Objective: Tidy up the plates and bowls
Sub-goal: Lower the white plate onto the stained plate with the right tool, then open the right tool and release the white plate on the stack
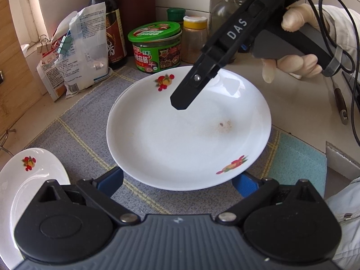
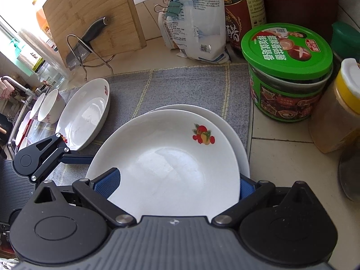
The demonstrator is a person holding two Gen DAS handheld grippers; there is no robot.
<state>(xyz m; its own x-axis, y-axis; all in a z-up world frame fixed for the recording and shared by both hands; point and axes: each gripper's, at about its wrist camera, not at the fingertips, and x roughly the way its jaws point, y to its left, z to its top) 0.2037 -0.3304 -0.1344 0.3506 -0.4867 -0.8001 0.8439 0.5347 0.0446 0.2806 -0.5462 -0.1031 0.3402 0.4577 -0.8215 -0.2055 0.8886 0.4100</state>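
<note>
A white plate with fruit prints (image 1: 180, 135) (image 2: 171, 162) lies slightly tilted on a second white plate (image 2: 234, 130), on a grey mat (image 1: 85, 117). My right gripper (image 1: 180, 103) (image 2: 177, 185) comes in from the far right. It straddles the top plate's rim, jaws wide apart, with one blue pad (image 2: 108, 183) over the plate and the other behind it. My left gripper (image 1: 178, 183) (image 2: 74, 158) is open at the opposite rim, its fingertips hidden under the plate. A third plate (image 1: 27, 180) (image 2: 85, 112) sits to the left, with two small bowls (image 2: 48, 105) beyond it.
Behind the plates stand a green-lidded jar (image 1: 155, 47) (image 2: 286, 51), a yellow-capped spice jar (image 2: 342, 103), a dark bottle (image 1: 110, 22) and clipped bags (image 1: 83, 51). A cutting board (image 2: 90, 15) and a knife on a wire rack (image 2: 90, 36) stand far left. A gloved hand (image 1: 297, 63) holds the right gripper.
</note>
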